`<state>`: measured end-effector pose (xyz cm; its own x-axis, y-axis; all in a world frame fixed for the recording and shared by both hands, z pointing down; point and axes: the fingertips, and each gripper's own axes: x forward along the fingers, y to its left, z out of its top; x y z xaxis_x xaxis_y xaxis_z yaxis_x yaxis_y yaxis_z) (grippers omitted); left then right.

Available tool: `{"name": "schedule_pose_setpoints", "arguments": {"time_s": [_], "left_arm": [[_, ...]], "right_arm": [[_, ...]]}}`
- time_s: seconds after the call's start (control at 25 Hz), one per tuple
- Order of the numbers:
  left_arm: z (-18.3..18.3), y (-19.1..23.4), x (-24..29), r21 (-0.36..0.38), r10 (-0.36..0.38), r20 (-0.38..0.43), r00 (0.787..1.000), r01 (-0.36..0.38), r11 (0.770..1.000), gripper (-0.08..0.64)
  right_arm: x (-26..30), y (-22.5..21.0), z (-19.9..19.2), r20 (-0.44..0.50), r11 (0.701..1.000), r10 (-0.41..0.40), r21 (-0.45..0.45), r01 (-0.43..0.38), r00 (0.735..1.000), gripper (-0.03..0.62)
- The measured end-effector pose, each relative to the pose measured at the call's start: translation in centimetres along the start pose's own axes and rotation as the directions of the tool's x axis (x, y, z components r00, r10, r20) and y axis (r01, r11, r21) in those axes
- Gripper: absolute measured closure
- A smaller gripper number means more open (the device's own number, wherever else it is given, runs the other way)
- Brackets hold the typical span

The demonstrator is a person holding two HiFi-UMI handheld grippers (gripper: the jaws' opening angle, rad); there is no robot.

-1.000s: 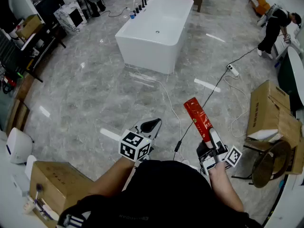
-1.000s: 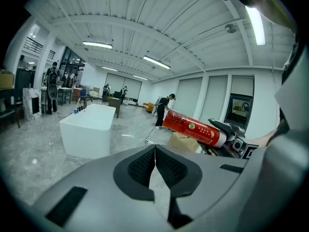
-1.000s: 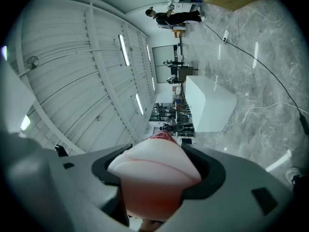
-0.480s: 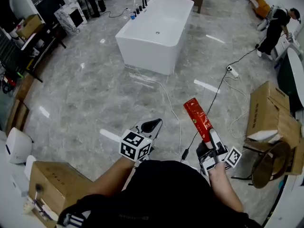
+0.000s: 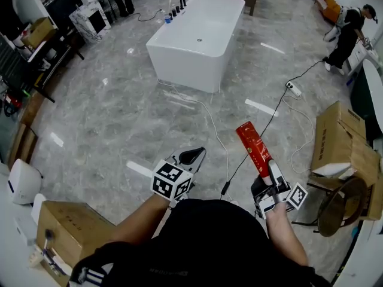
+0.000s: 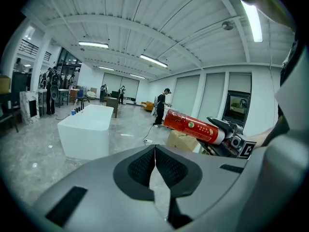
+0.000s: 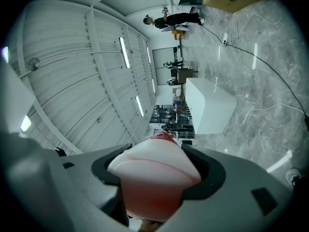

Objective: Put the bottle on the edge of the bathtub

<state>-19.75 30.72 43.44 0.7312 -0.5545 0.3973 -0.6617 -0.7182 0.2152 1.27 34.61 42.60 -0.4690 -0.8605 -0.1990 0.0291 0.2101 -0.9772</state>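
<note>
Right gripper point(image 7: 155, 175): jaws clamped on the white end of the red bottle point(image 5: 252, 149). The bottle juts forward at a tilt, in the air over the floor point(image 5: 119, 112). Left gripper point(image 6: 154, 154): jaws pressed together, nothing between them. Bathtub point(image 5: 187, 63) is well apart, across the room. Step in hand, as I judge it: carrying. The next move calls for closing on the tub, righting the bottle, seating its base on the flat rim, then releasing.
</note>
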Motion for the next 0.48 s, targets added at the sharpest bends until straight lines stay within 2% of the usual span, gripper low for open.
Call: {"name": "schedule_pose_setpoints", "arguments": {"time_s": [0.48], "left_arm": [[0.4,-1.4,1.0,0.020,0.019,-0.005,1.000,-0.019,1.000,0.543]], "right_arm": [[-1.5,-0.2,2.0,0.004,1.000,0.005,0.000,-0.005,1.000,0.276]]}}
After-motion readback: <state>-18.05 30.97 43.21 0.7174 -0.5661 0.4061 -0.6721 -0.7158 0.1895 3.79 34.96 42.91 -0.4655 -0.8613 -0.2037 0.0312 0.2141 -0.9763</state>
